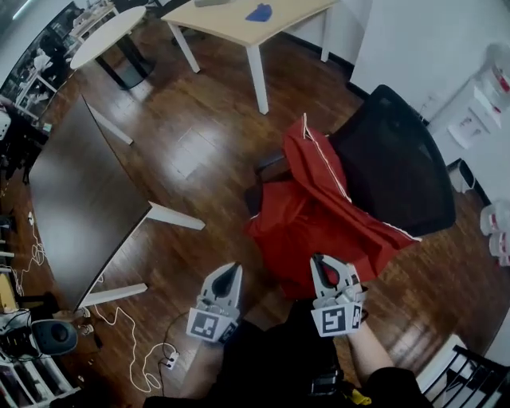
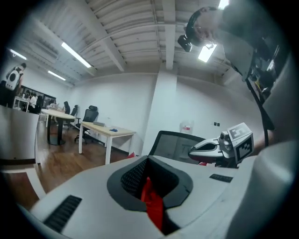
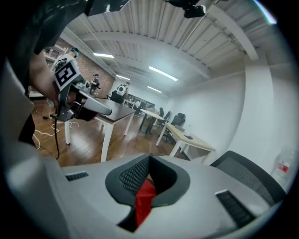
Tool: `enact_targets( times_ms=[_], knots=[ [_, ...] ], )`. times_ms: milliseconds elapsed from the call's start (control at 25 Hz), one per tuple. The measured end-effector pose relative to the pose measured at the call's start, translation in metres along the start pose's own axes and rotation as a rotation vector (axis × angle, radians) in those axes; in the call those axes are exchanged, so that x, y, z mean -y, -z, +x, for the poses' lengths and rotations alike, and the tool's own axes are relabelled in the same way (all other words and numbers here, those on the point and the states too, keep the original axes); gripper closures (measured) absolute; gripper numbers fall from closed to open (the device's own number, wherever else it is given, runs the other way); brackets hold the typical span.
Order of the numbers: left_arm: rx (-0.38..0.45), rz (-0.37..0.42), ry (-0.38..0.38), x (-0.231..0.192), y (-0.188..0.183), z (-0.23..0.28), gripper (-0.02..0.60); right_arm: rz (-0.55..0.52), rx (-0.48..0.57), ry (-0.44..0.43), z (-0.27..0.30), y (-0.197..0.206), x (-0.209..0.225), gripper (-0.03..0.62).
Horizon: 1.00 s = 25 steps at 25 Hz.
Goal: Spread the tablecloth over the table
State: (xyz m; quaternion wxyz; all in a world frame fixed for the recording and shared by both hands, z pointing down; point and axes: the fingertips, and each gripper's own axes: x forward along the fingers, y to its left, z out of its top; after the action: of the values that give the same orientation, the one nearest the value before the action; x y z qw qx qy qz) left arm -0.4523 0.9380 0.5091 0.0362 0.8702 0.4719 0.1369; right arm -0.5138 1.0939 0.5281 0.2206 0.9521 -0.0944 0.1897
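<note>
The red tablecloth (image 1: pixel 319 215) lies bunched on the seat of a black office chair (image 1: pixel 398 159), one white-edged hem running up its back. My left gripper (image 1: pixel 229 275) is at the cloth's near left edge and is shut on a red fold (image 2: pixel 152 200) that shows between its pads. My right gripper (image 1: pixel 323 267) is at the near right edge and is likewise shut on a red fold (image 3: pixel 144 198). The dark-topped table (image 1: pixel 76 199) with white legs stands bare to the left.
A light wooden table (image 1: pixel 239 20) with a blue item and a round white table (image 1: pixel 107 36) stand farther back. White cables (image 1: pixel 135 351) trail on the wooden floor near the dark table's legs. Shelves and clutter line the left edge.
</note>
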Motion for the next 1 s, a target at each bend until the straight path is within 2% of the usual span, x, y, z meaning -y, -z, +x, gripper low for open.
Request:
enact_targets(
  times_ms=[80,160,240,360,440,600,640,720,760,840,920,1000],
  knots=[
    [-0.012,0.069,-0.023,0.024,-0.003,0.025,0.591,-0.007,-0.013,-0.052,0.007,0.022,0.023,0.589],
    [-0.031,0.095,-0.038,0.038,-0.003,0.048,0.591,0.005,-0.019,-0.088,0.02,0.034,0.041,0.589],
    [-0.044,0.068,-0.058,0.038,0.002,0.065,0.591,0.013,-0.032,-0.114,0.033,0.042,0.048,0.589],
    [-0.058,-0.023,-0.089,0.031,0.022,0.08,0.591,-0.017,-0.074,-0.122,0.051,0.059,0.052,0.589],
    [-0.102,-0.064,-0.107,0.021,0.047,0.082,0.589,-0.04,-0.132,-0.108,0.06,0.076,0.055,0.589],
    [-0.263,-0.059,-0.191,-0.002,0.117,0.085,0.586,-0.105,-0.257,-0.074,0.082,0.122,0.07,0.58],
    [-0.308,-0.068,-0.209,-0.005,0.137,0.088,0.585,-0.133,-0.289,-0.07,0.089,0.135,0.075,0.531],
    [-0.402,-0.11,-0.238,-0.009,0.177,0.096,0.449,-0.141,-0.368,-0.044,0.104,0.162,0.084,0.426],
    [-0.445,-0.159,-0.26,-0.009,0.196,0.1,0.411,-0.123,-0.411,-0.023,0.111,0.177,0.089,0.376],
    [-0.515,-0.33,-0.311,-0.006,0.234,0.108,0.286,-0.104,-0.496,-0.002,0.123,0.203,0.096,0.271],
    [-0.567,-0.535,-0.326,0.005,0.27,0.118,0.168,-0.119,-0.587,-0.013,0.133,0.23,0.096,0.184],
    [-0.629,-0.721,-0.317,0.019,0.31,0.128,-0.016,-0.154,-0.666,-0.039,0.145,0.256,0.091,0.174]
  ],
)
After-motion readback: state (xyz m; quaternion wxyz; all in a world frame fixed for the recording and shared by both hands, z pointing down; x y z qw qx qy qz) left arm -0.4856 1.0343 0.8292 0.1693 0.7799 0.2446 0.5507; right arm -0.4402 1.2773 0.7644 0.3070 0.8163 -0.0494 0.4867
